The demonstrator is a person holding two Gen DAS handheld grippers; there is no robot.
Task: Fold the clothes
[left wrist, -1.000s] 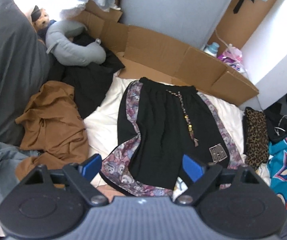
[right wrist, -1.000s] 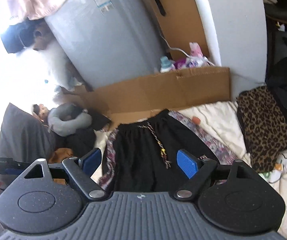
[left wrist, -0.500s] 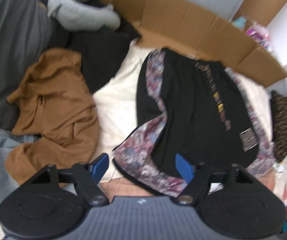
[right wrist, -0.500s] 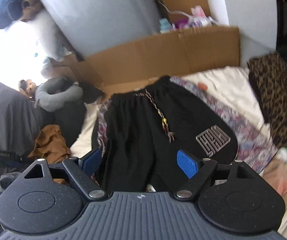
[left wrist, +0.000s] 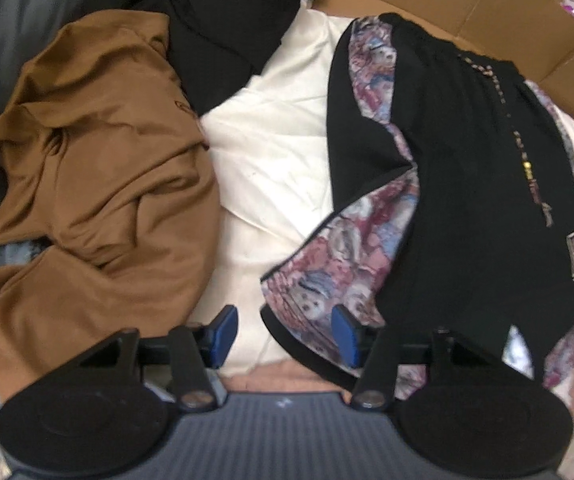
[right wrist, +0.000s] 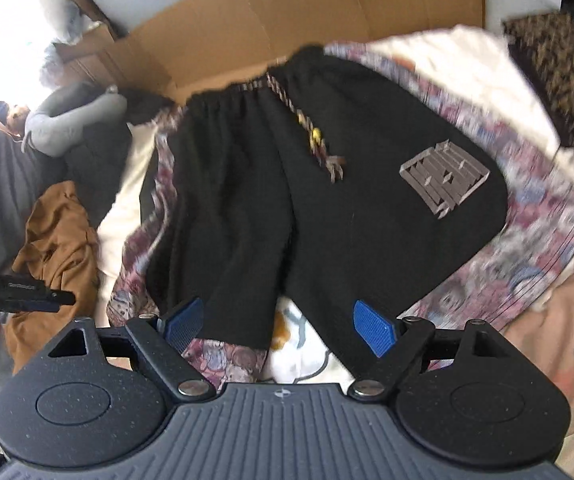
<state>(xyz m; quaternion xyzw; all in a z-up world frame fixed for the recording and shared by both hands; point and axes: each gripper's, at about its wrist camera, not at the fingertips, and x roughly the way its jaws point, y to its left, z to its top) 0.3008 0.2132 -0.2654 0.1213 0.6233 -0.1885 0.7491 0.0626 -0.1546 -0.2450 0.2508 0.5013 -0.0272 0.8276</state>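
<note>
**Both hand-held grippers low over the hem end of the shorts**

The black shorts (right wrist: 307, 184) lie flat on the bed's cream sheet (left wrist: 279, 128), waistband at the far end by the cardboard (right wrist: 327, 12), leg hems at the near end. Their long axis runs from twelve o'clock down to six o'clock as each hand-held gripper looks at them, so the coming grasp turns on the hems, the nearest edge to both hands.

The left hand-held gripper (left wrist: 284, 334) points almost straight down over the near left corner. The patterned side panel (left wrist: 339, 264) of the left leg sits at about one o'clock from it, and the dark hem band (left wrist: 287, 340) curves in between the blue pads. Its jaws have just been closing and stand at a middling width; the pads do not yet press on the cloth as far as I can see.

The right hand-held gripper (right wrist: 280, 327) stands wide, with nothing held. The crotch split and the inner hem of the right leg lie between its pads, the grey logo patch (right wrist: 445, 180) up at one o'clock.

The left hand looks the nearer to a grip. A brown garment (left wrist: 87, 168) lies crumpled at ten o'clock from it, apart from the shorts across bare sheet.
</note>
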